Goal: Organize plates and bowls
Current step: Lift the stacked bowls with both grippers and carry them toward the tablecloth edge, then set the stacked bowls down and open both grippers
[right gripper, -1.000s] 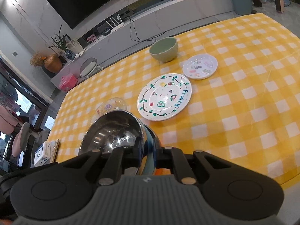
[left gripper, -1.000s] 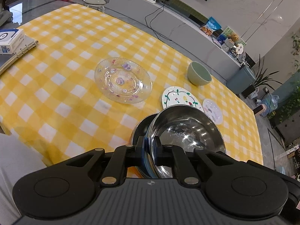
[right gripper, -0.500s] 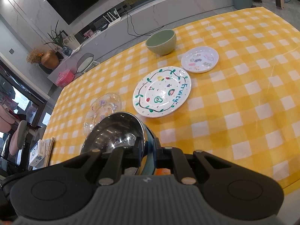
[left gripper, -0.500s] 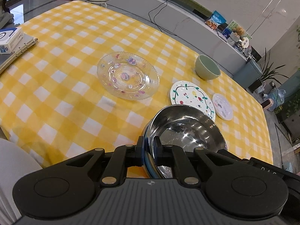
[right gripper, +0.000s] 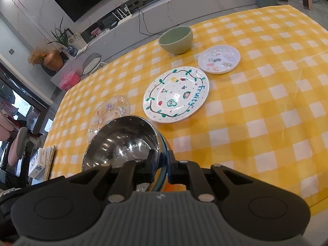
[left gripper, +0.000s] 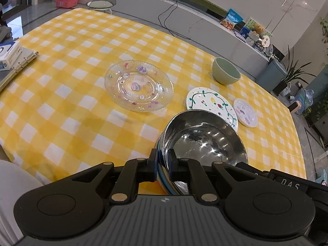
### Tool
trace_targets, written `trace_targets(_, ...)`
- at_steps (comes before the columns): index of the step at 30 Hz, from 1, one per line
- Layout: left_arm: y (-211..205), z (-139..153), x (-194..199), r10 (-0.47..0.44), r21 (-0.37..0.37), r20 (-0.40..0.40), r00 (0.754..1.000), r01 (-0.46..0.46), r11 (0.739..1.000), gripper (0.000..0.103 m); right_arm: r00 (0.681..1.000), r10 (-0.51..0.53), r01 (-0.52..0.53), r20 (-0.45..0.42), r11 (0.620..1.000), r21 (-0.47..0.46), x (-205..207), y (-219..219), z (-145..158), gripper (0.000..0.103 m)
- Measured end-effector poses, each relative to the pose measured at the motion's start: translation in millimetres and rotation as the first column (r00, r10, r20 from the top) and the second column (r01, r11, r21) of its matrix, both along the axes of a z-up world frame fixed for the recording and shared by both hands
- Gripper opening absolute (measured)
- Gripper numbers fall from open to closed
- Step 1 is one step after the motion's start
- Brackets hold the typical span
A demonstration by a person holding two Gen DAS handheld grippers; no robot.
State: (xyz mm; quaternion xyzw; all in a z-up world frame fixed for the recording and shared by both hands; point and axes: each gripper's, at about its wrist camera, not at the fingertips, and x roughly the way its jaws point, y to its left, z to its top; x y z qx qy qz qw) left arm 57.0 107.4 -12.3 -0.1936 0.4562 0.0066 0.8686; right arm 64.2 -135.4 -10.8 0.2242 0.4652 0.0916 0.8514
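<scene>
A shiny steel bowl (left gripper: pixel 203 137) is held above the yellow checked tablecloth (left gripper: pixel 61 102) by both grippers. My left gripper (left gripper: pixel 162 160) is shut on its left rim. My right gripper (right gripper: pixel 161 161) is shut on its right rim, with the bowl (right gripper: pixel 123 141) to its left. A clear glass plate (left gripper: pixel 139 88) with purple flowers lies at mid table; it also shows in the right wrist view (right gripper: pixel 108 114). A white "Fruity" plate (right gripper: pixel 176 94), a small white plate (right gripper: pixel 219 59) and a green bowl (right gripper: pixel 176 40) lie beyond; these show in the left wrist view too: plate (left gripper: pixel 209 102), small plate (left gripper: pixel 245 112), green bowl (left gripper: pixel 225 73).
A ring binder (left gripper: pixel 18 67) with a white and blue box (left gripper: pixel 8 55) on it lies at the table's left edge. A grey TV bench (left gripper: pixel 184 14) with snacks and a router runs behind the table. A grey bin (left gripper: pixel 270 73) stands at its end.
Both grippers have lifted the steel bowl and pulled back a little; the plates and green bowl look farther off. The grip on the rim is unchanged.
</scene>
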Motion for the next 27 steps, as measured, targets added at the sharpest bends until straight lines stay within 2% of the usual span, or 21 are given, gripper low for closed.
trace_targets(4,0.5,1.9,-1.1,0.000,-0.007,0.002,1.000,0.000,1.000,0.014,1.000,0.000,0.000,0.004,1.000,0.014,-1.0,-1.4,-1.5,0.014)
trace_targets(8,2.6,7.9,-3.2,0.000,-0.003,0.031,1.000,0.000,1.000,0.031,1.000,0.003,-0.004,0.014,0.999,0.035,-2.8,-1.7,1.7,0.028)
trace_targets(14,-6.7,24.0,-3.6,-0.034,0.103,0.088,0.996,0.025,0.994,0.042,0.998,0.001,-0.002,0.066,1.000,0.006,-7.3,-2.0,16.9,0.035)
trace_targets(18,-15.3,36.0,2.6,-0.090,0.141,0.102,0.991,0.075,0.987,0.044,0.996,-0.008,0.008,0.087,1.000,-0.007,-6.7,-6.7,24.2,0.042)
trace_targets(21,-21.3,44.9,10.6,-0.136,0.181,0.100,0.986,0.116,0.977,0.044,0.994,-0.013,0.019,0.106,0.998,-0.052,-3.5,-10.1,28.7,0.043)
trace_targets(25,-22.7,57.9,25.6,-0.182,0.153,0.105,0.978,0.165,0.974,0.044,0.992,-0.027,0.040,0.121,0.994,-0.104,6.6,-19.4,31.6,0.043)
trace_targets(27,-25.8,66.2,34.2,-0.205,0.163,0.117,0.972,0.185,0.969,0.044,0.992,-0.033,0.048,0.124,0.992,-0.120,13.8,-24.5,32.5,0.043)
